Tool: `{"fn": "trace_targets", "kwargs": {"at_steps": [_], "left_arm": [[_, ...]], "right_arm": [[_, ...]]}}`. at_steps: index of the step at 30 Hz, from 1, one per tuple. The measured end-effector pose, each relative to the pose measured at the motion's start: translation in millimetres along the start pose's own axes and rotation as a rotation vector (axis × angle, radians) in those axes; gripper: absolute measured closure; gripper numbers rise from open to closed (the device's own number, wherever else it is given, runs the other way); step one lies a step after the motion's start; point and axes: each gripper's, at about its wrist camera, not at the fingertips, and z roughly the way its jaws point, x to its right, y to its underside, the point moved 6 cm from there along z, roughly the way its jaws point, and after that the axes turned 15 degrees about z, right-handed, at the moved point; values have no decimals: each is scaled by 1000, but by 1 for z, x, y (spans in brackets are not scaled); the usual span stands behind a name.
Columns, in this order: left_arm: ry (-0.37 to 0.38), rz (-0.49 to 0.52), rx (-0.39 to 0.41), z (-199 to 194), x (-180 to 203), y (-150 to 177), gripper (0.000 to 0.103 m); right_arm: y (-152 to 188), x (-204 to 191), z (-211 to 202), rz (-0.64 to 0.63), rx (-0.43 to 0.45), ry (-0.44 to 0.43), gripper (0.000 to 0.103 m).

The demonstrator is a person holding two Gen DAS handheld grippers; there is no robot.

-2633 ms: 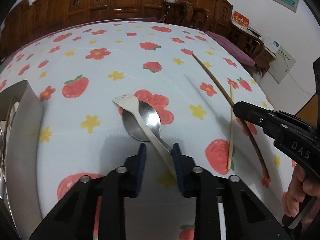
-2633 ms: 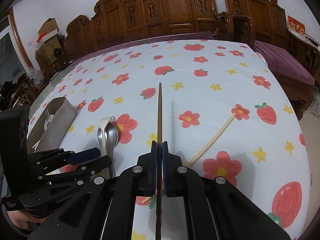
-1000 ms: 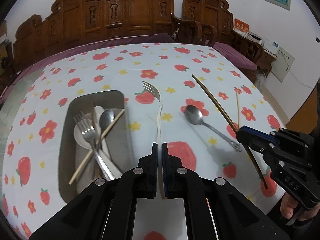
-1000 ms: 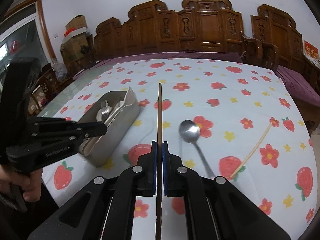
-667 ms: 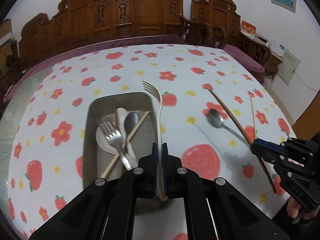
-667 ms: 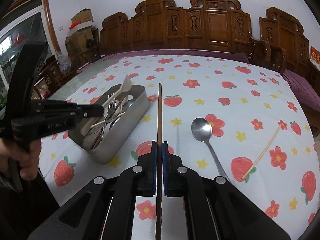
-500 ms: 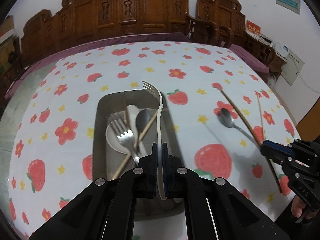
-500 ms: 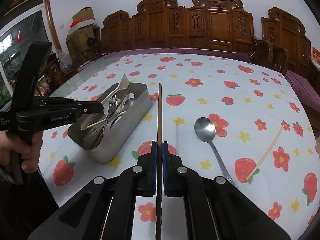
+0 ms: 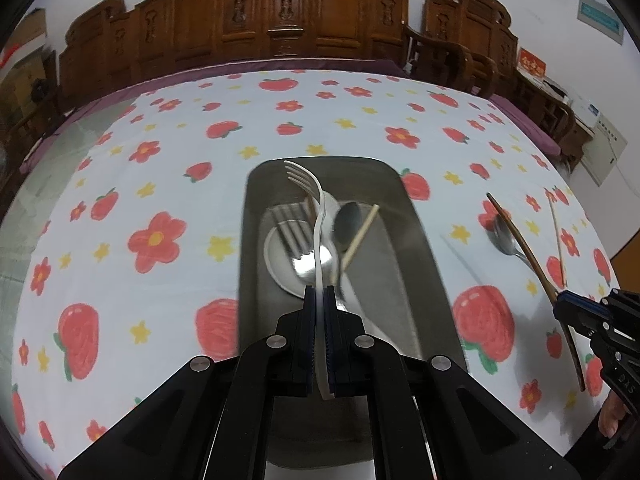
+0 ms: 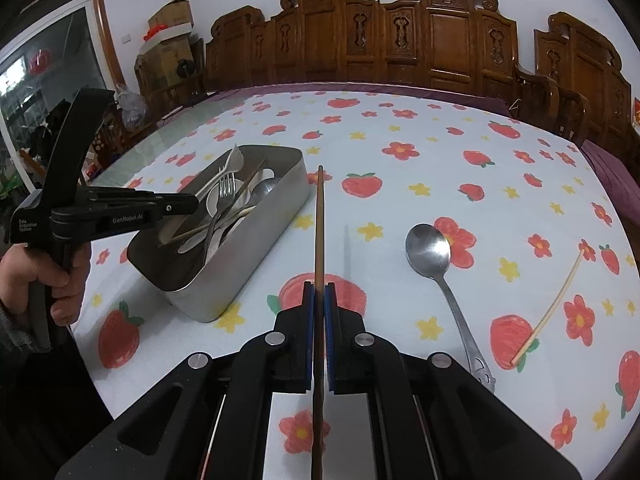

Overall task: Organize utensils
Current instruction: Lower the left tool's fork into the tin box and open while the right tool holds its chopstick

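My left gripper [image 9: 319, 294] is shut on a white plastic fork [image 9: 316, 216] and holds it above the metal tray [image 9: 412, 240], tines pointing away. The tray holds a metal fork [image 9: 290, 230], spoons and a light chopstick [image 9: 360, 236]. My right gripper [image 10: 319, 292] is shut on a dark brown chopstick [image 10: 319, 220] held above the cloth, right of the tray [image 10: 256, 264]. The left gripper [image 10: 176, 202] also shows in the right wrist view over the tray. A metal spoon [image 10: 434, 256] and a light chopstick [image 10: 548, 312] lie on the tablecloth.
The table has a white cloth [image 9: 160, 152] with strawberries and flowers. Carved wooden chairs [image 10: 400, 40] line the far edge. The near table edge is close below both grippers. Boxes [image 10: 168, 36] and a window stand at the far left.
My left gripper picked the white fork off the spoon and carried it left until it is over the tray. My right gripper kept the dark chopstick and lifted it.
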Motion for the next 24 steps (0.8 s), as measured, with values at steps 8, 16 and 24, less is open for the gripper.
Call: {"fn": "trace_targets", "kwargs": {"at_steps": [8,16,24], "left_arm": [[15,-30,-9,9,-7,5,99],[14,-18,27,1,-7,2,79],[-40,12,84,-22,-12,-4,36]], "right_arm": [[2,-5,6,-5,-11,-6,97],[-1,-8,1,10,2,-11,97],[-14,-23,-4,1,26,-28,97]]}}
